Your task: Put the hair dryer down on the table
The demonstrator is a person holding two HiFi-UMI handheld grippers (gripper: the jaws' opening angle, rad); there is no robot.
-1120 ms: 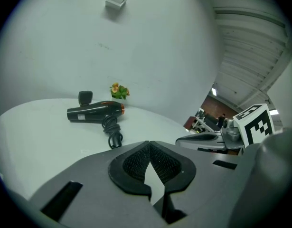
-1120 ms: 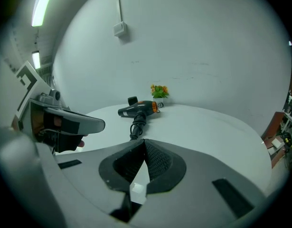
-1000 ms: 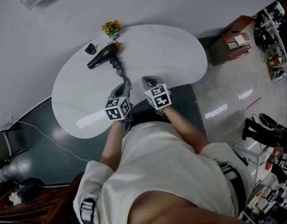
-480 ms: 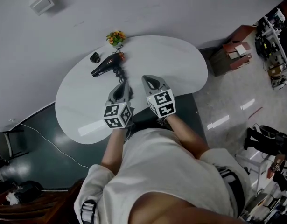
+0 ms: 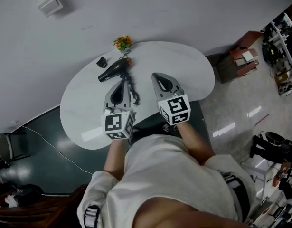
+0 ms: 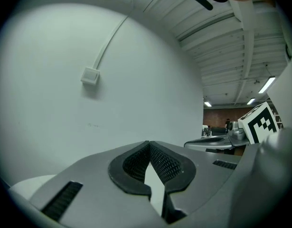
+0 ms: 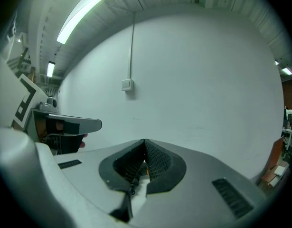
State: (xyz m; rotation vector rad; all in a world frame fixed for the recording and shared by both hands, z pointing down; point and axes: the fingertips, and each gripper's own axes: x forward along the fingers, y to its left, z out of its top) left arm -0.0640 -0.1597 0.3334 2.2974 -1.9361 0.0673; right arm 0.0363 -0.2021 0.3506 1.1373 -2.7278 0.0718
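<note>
Table (image 5: 183, 65) bears the hair dryer (image 5: 113, 71) on its side near the far edge, so the job looks done. My left gripper (image 5: 120, 82) and right gripper (image 5: 156, 76) hang over the near side, jaws together and empty, with nothing needing holding.

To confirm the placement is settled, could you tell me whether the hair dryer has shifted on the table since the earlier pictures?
No. The hair dryer keeps its place beside the flowers and the small black object on the table.
</note>
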